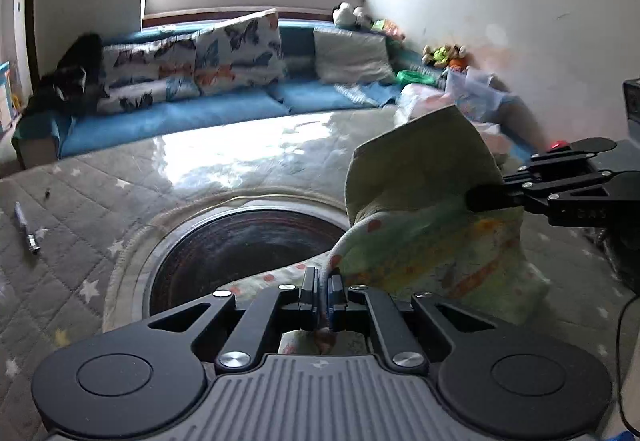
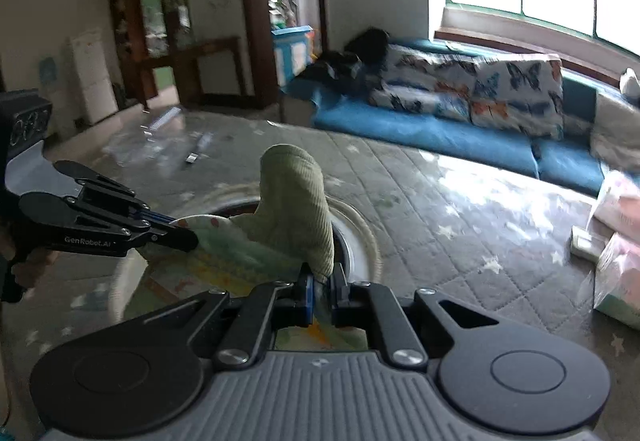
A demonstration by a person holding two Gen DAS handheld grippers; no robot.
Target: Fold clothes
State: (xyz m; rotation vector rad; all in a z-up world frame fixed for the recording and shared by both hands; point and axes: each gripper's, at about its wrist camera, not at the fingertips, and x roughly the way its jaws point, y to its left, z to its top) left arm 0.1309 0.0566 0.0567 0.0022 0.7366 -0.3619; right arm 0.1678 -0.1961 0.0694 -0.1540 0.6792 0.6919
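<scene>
A small pale-green garment [image 1: 424, 209] with orange and yellow print and a ribbed green cuff hangs in the air between both grippers. My left gripper [image 1: 323, 281] is shut on one edge of the cloth, right at the fingertips. In the left wrist view the right gripper [image 1: 476, 197] comes in from the right, pinching the other side. The right wrist view shows my right gripper [image 2: 322, 281] shut on the garment [image 2: 296, 209] below the ribbed cuff, with the left gripper [image 2: 188, 239] clamping the printed edge at left. A round dark table [image 1: 240, 241] lies beneath.
A grey quilted star mat [image 1: 100, 225] covers the floor around the round table. A blue sofa [image 1: 192, 109] with butterfly cushions runs along the window wall. A pen-like object [image 1: 26, 227] lies on the mat at left. Bags and packages [image 2: 616, 241] sit at right.
</scene>
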